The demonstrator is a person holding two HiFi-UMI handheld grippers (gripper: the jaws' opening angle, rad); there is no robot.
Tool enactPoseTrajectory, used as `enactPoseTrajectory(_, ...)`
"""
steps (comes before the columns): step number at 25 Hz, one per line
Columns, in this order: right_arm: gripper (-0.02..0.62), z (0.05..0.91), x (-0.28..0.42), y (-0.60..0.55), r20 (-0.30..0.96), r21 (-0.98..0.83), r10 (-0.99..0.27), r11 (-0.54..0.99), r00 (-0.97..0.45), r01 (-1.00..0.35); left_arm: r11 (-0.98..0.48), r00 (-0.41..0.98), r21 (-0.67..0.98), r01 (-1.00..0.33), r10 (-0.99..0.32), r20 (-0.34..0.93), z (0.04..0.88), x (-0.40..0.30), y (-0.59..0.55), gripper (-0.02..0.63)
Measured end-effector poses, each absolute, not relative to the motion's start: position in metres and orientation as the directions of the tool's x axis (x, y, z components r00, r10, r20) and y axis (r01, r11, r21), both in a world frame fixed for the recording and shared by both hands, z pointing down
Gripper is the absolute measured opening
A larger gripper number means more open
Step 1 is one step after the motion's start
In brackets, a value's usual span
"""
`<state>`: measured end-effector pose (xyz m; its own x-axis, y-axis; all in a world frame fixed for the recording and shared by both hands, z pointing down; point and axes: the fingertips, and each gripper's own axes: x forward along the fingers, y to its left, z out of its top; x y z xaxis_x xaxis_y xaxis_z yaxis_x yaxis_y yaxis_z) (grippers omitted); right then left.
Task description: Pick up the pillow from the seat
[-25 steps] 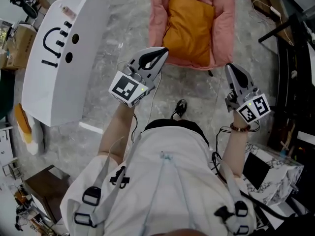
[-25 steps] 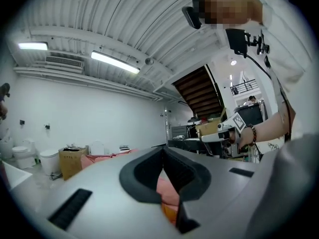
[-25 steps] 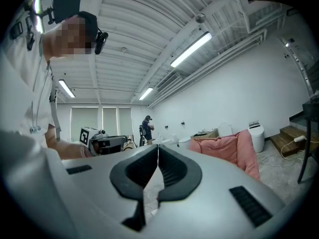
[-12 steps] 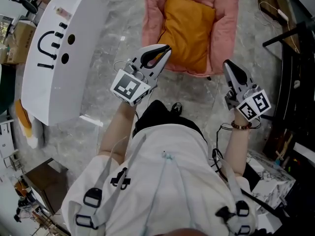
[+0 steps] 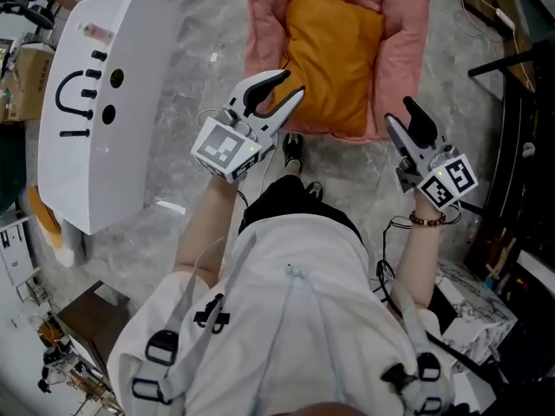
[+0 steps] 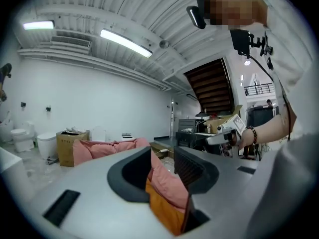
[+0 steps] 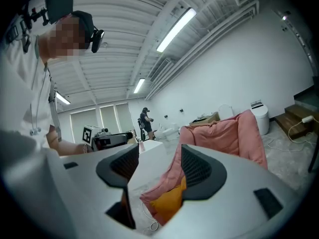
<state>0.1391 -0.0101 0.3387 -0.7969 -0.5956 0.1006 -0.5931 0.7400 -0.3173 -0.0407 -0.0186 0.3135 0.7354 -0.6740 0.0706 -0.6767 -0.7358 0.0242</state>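
Note:
An orange pillow (image 5: pixel 334 55) lies on the pink cushioned seat (image 5: pixel 406 59) at the top of the head view. My left gripper (image 5: pixel 282 87) hovers just short of the seat's near left corner. Its jaws are opening with nothing between them. My right gripper (image 5: pixel 401 120) hangs off the near right corner, its jaws also opening and empty. The left gripper view shows the pillow (image 6: pixel 167 213) and seat (image 6: pixel 169 183) through the gap of that gripper (image 6: pixel 163 161). Through the gap of the right gripper (image 7: pixel 157 166) I see the pillow (image 7: pixel 167 203) and seat (image 7: pixel 224 133) too.
A tall white box with black marks (image 5: pixel 87 102) stands left of the seat. Dark stands and cables (image 5: pixel 520 102) crowd the right side. A marble-patterned block (image 5: pixel 473 297) sits lower right. My shoe (image 5: pixel 293 148) is near the seat's front. A person (image 7: pixel 145 121) stands far off.
I have come closer to the seat, which now fills more of the top. Both grippers' jaws have parted from shut. A foot has stepped forward.

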Motion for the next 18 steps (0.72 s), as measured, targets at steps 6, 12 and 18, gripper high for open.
enactPoseTrajectory(6, 0.296, 0.359, 0.129, -0.076, 0.146, -0.371, -0.594, 0.708, -0.791, -0.601, -0.765, 0.772, 0.116, -0.633, -0.614, 0.163, 0.344, -0.045, -0.105, 0.243)
enactPoseTrajectory(12, 0.329, 0.375, 0.121, -0.138, 0.145, -0.399, -0.647, 0.654, -0.748, -0.643, -0.803, 0.814, 0.171, -0.571, -0.529, 0.239, 0.377, -0.048, -0.177, 0.35)
enactPoseTrajectory(18, 0.383, 0.422, 0.132, -0.169, 0.228, -0.482, -0.658, 0.565, -0.718, -0.67, -0.811, 0.843, 0.289, -0.509, -0.403, 0.355, 0.433, -0.04, -0.203, 0.482)
